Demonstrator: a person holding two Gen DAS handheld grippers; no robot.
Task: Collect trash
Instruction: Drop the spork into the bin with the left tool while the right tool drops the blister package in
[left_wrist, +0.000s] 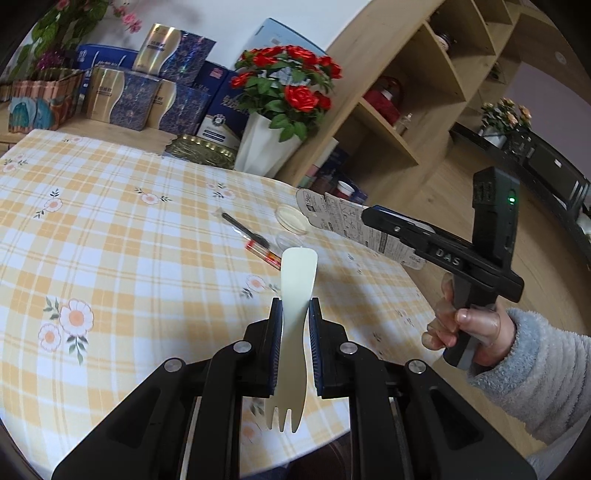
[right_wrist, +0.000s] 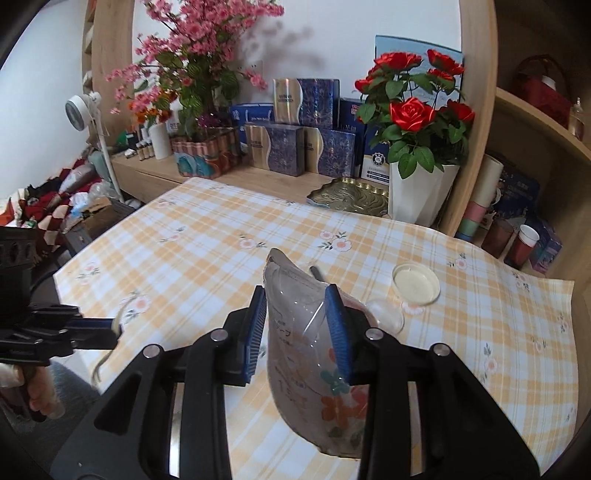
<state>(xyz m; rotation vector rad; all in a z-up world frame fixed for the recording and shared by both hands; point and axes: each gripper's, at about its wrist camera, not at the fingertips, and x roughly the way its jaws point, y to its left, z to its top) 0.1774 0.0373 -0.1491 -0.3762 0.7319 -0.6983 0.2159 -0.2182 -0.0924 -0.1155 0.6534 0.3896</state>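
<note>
Left gripper (left_wrist: 295, 306) clamped on pale plastic spork (left_wrist: 295, 295), right gripper (right_wrist: 299, 314) pinching clear printed blister pack (right_wrist: 306, 332), both lifted above checked tablecloth (left_wrist: 110, 221). Keep grips firm, carry level to bin. Wrapped pen (left_wrist: 247, 236), round lid (right_wrist: 416, 284) left near far edge.

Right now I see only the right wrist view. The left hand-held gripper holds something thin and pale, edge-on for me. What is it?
Observer: A plastic fork. The left hand-held gripper pinches its narrow waist, with the tines toward the camera.
Operator: Is any trash hidden behind my packet?
Observer: Yes. A thin black stick in a clear wrapper, red at one end, lies on the tablecloth.
Operator: How does the far side of my packet look?
Observer: The packet has a grey card back covered in small print.
</note>
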